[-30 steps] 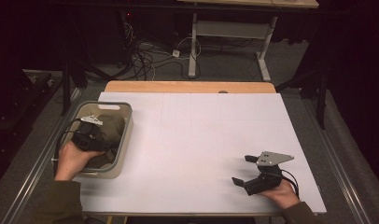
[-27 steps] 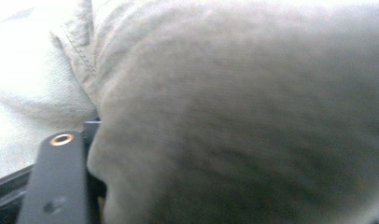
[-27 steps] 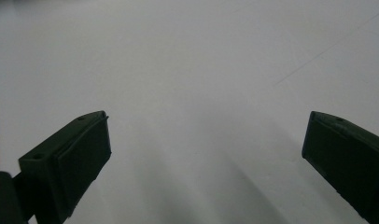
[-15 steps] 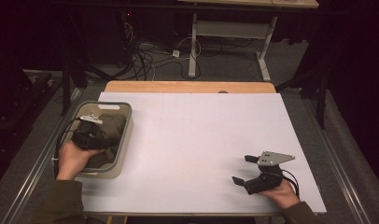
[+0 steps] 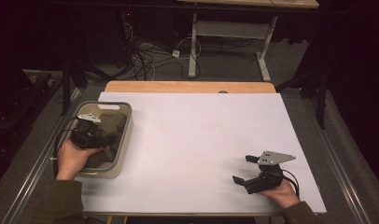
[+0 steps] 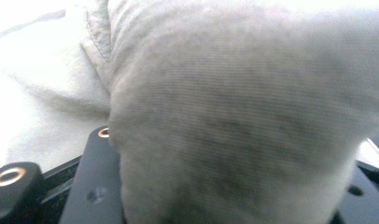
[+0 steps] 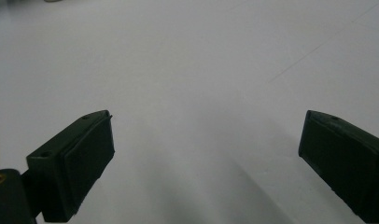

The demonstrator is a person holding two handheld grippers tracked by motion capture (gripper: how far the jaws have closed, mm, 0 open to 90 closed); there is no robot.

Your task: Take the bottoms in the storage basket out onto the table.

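**Left tool closing on cloth in the bin**

Left tool (image 5: 87, 133) reaches down into the grey bin (image 5: 124, 135) at the counter's left edge. Its jaws have just been closing, with a bunched fold of grey cloth (image 6: 234, 116) between them; the left gripper view shows the fabric bulging over the jaws, apparently pinched, so I take it as clamped on the cloth. The cloth lies in the bin. Right tool (image 5: 247, 170) rests on the white counter (image 5: 192, 135) near the right front corner, jaws wide apart, nothing between them.

Step in hand, by my reading: securing the grab. Next move calls for a firm pinch, then a lift clear of the bin's rim without the fold slipping.
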